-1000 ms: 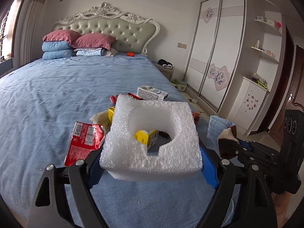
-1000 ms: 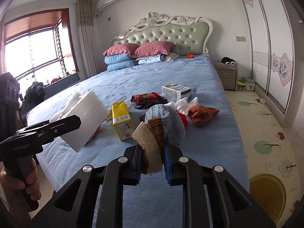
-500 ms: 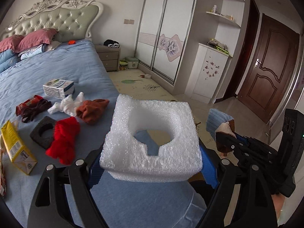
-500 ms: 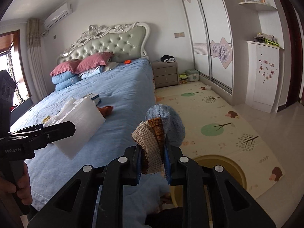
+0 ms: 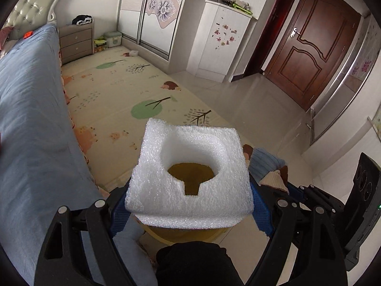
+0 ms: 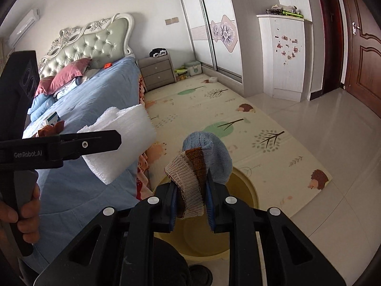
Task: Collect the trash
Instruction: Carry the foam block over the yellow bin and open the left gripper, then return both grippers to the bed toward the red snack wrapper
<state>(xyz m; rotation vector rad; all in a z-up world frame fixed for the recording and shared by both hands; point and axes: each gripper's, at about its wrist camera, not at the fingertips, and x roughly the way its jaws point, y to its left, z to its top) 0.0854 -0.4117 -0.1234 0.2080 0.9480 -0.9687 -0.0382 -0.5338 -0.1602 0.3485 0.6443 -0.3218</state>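
Note:
My left gripper [image 5: 189, 205] is shut on a white foam block [image 5: 190, 174] with a round cut-out, held above a yellow bin [image 5: 190, 234] on the floor; the bin shows through the hole. The foam block also shows in the right wrist view [image 6: 121, 140], with the left gripper [image 6: 102, 140] on it. My right gripper [image 6: 191, 197] is shut on a blue, brown and beige knitted sock [image 6: 202, 159], held over the yellow bin [image 6: 247, 190]. The sock also shows in the left wrist view [image 5: 269, 169], right of the foam.
The blue bed [image 6: 95, 100] lies to the left with a small box and an orange-brown cloth [image 6: 51, 127] on it. A patterned play mat [image 5: 123, 90] covers the floor. A nightstand [image 6: 157, 71], wardrobe, white cabinet [image 5: 219, 40] and brown door [image 5: 314, 43] stand beyond.
Both grippers have swung right, away from the bed and toward the floor, carrying the foam block and the sock. They now hang over the yellow bin.

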